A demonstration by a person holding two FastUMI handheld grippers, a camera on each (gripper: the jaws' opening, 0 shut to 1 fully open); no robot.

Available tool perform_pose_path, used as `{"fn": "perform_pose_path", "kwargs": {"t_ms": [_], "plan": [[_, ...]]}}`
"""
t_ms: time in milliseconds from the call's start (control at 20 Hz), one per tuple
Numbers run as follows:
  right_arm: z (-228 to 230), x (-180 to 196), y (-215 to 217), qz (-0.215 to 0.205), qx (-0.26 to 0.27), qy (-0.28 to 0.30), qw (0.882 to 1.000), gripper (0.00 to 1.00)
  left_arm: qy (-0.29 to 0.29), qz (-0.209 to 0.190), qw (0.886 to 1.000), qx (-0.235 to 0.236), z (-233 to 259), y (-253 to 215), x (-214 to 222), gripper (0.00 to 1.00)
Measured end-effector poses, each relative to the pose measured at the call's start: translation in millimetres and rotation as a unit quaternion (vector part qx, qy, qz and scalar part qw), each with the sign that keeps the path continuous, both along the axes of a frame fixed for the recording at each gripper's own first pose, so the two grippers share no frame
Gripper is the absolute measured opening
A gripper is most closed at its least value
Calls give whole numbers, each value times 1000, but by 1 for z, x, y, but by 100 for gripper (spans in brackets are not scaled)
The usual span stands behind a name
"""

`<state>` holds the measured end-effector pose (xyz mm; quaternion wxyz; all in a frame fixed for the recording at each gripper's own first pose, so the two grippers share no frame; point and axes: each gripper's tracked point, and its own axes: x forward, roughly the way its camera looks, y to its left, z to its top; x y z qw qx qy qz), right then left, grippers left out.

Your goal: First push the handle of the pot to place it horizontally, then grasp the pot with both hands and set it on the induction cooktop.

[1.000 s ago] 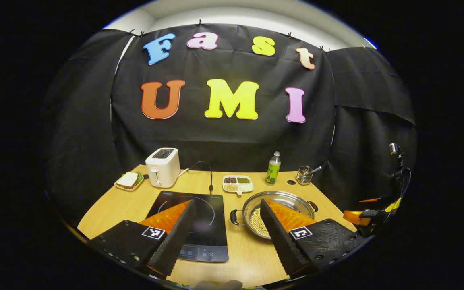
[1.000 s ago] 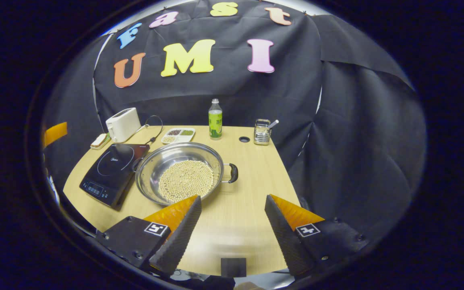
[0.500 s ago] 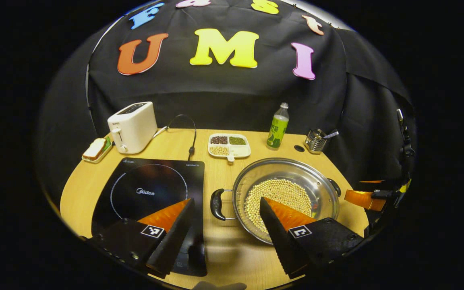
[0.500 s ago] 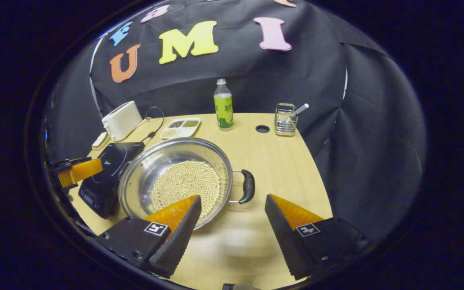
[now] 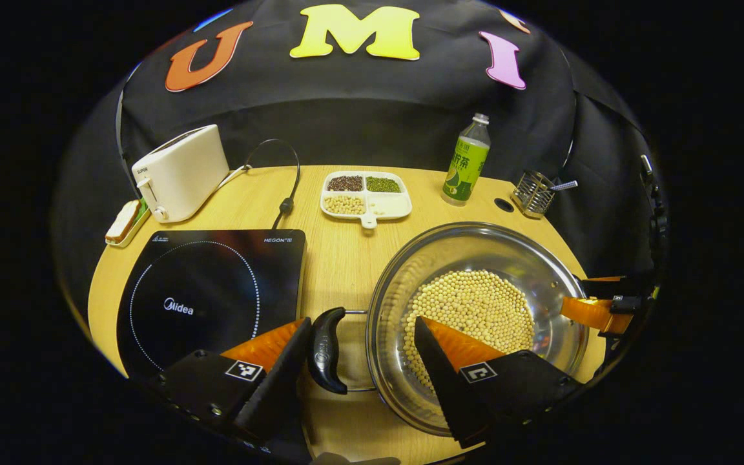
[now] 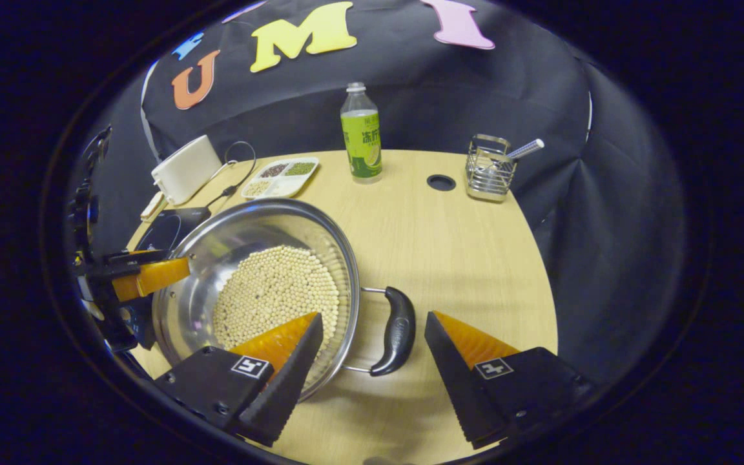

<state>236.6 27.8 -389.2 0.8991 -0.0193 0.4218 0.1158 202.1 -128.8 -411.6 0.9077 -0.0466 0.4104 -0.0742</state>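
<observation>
Pot (image 5: 475, 316) of beans sits on the table (image 6: 449, 245) just right of the induction cooktop (image 5: 210, 290), left tongs (image 5: 362, 361) and right tongs (image 6: 375, 361) both apart, each straddling a black side handle for a two-sided lift.

Left gripper (image 5: 359, 361) and right gripper (image 6: 372, 358), fingers spread wide

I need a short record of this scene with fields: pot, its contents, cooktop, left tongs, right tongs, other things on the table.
pot: steel pot on the table, right of the cooktop, not on it
contents: pale beans
cooktop: black, bare
left tongs: open, astride the pot's left handle
right tongs: open, astride the right handle
other: toaster, bottle, divided dish, wire holder
</observation>
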Motion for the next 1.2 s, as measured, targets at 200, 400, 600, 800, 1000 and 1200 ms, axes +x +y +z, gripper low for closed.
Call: {"fn": "perform_pose_path", "kwargs": {"t_ms": [200, 400, 600, 800, 1000, 1200], "plan": [[-14, 4, 7, 4, -5, 40, 999, 92, 26, -4, 999, 24, -14, 2, 3, 94], [-18, 8, -3, -25, -12, 58, 998, 70, 41, 11, 998, 43, -21, 12, 4, 77], [-18, 10, -2, -30, -9, 66, 997, 64, 50, 18, 997, 52, -23, 10, 3, 71], [-18, 10, -2, -24, -5, 66, 998, 62, 45, 20, 998, 36, -23, 9, 4, 65], [-12, 8, -2, -35, -8, 56, 998, 56, 31, 8, 998, 46, -22, 9, 2, 61], [17, -7, -1, -37, -22, 18, 999, 54, 14, 3, 1000, 15, -6, 16, 0, 59]]}}
